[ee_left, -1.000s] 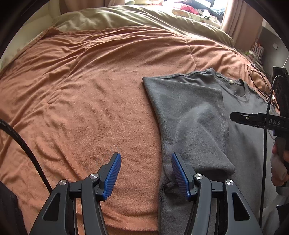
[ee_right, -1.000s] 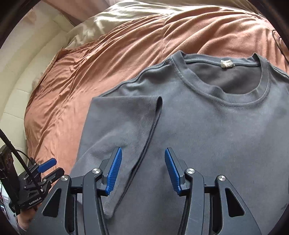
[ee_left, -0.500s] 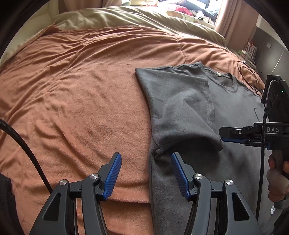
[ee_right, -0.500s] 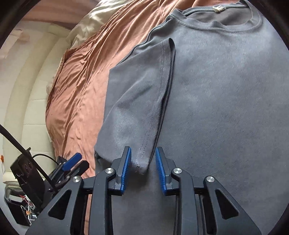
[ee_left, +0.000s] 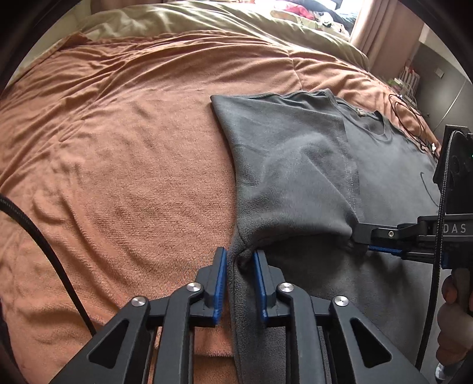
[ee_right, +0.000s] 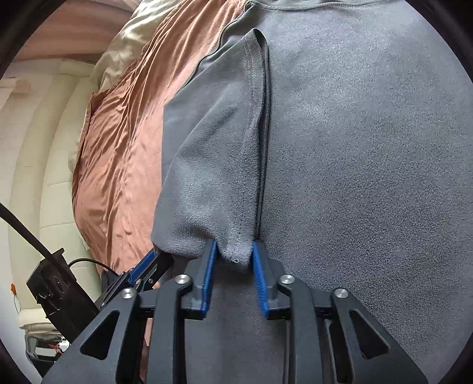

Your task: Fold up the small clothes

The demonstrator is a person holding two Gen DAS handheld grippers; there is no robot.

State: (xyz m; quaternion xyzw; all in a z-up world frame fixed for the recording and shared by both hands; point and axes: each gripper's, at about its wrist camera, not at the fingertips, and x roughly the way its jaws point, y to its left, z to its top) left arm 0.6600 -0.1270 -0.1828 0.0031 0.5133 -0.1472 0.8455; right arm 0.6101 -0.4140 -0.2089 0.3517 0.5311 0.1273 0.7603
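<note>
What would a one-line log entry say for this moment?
left gripper: shut on t-shirt side edge | right gripper: shut on sleeve corner | blanket underneath

The gray shirt (ee_left: 295, 165) runs off the bottom edge in both views, its far side hides behind the right gripper (ee_left: 359, 240), and the things by the window (ee_left: 310, 13) are too small to tell.

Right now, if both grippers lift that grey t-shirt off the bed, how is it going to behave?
The grey t-shirt will probably go limp and drape, since it already bunches where the left gripper and right gripper pinch it. Its napped surface on the blanket suggests drag rather than sliding. It looks light.
</note>
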